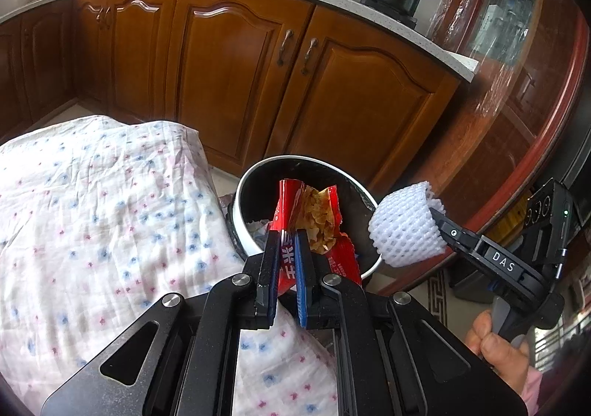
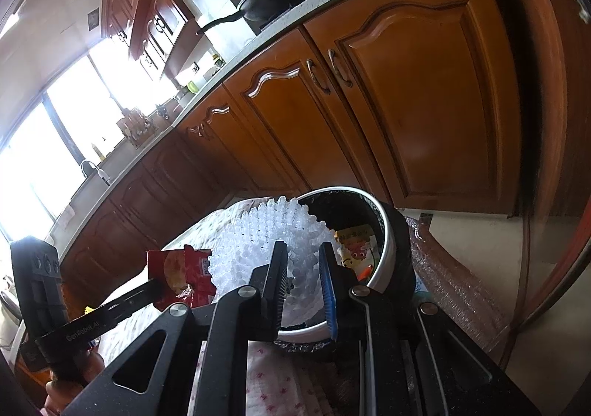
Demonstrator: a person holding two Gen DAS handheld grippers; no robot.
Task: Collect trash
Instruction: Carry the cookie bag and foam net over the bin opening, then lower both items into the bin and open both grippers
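Kitchen cabinets behind, floral-cloth table [image 1: 92, 212] near left; my left tongs [image 1: 286, 237] pinch a red snack wrapper [image 1: 306, 220] and right tongs [image 2: 303, 253] clamp white foam fruit netting [image 2: 266, 238], both poised over the white-rimmed trash bin [image 1: 243, 194] for dropping.

- my left gripper [image 1: 286, 237] clamps a crinkled red snack wrapper [image 1: 308, 220] above the round white-rimmed trash bin [image 1: 240, 209].
- my right gripper [image 2: 303, 268], to its right, pinches a white foam mesh fruit sleeve [image 1: 404, 225] over the bin's rim.
- the bin stands just beside the floral cloth-covered table [image 1: 92, 212], before the brown wooden cabinets [image 1: 229, 72].
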